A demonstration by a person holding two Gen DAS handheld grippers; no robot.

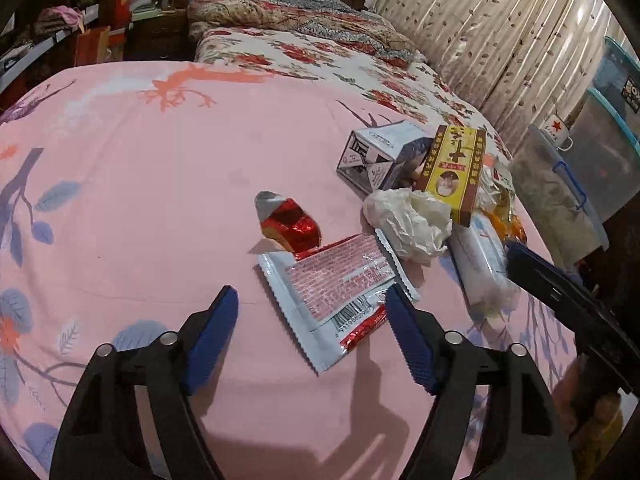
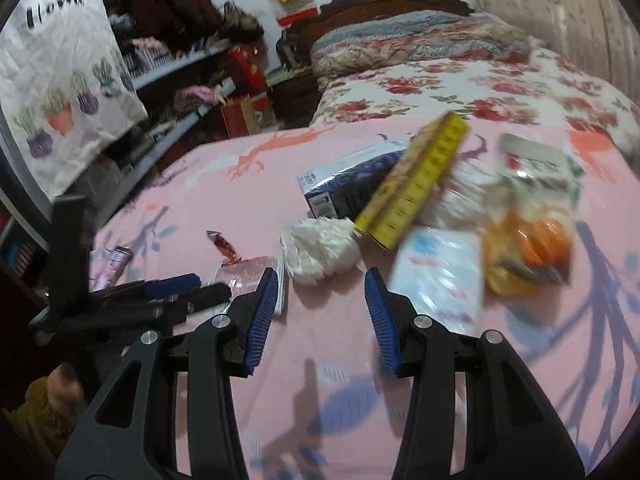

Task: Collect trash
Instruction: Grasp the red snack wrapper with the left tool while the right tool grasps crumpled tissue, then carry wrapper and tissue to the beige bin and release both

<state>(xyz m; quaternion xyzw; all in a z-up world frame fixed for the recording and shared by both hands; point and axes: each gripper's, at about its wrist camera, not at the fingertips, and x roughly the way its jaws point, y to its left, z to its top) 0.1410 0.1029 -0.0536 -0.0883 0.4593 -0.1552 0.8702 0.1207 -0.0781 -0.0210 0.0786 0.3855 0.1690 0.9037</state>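
Observation:
Trash lies on a pink bedspread [image 1: 140, 200]. In the left wrist view my left gripper [image 1: 310, 300] is open, its jaws either side of a flat white and red wrapper [image 1: 336, 288]. Beyond lie a red foil wrapper [image 1: 290, 222], a crumpled tissue [image 1: 412, 220], a white and blue carton [image 1: 384, 156], a yellow box [image 1: 454, 172] and a white plastic pack [image 1: 484, 264]. My right gripper [image 2: 322, 280] is open just short of the tissue [image 2: 320, 254], with the pack [image 2: 440, 276] and an orange bag [image 2: 528, 256] to its right.
A floral quilt and pillows [image 1: 304, 20] lie at the head of the bed. Curtains [image 1: 500, 32] and clear storage bins [image 1: 600, 168] stand on the right. Cluttered shelves [image 2: 168, 60] and a white printed bag [image 2: 60, 72] are on the left.

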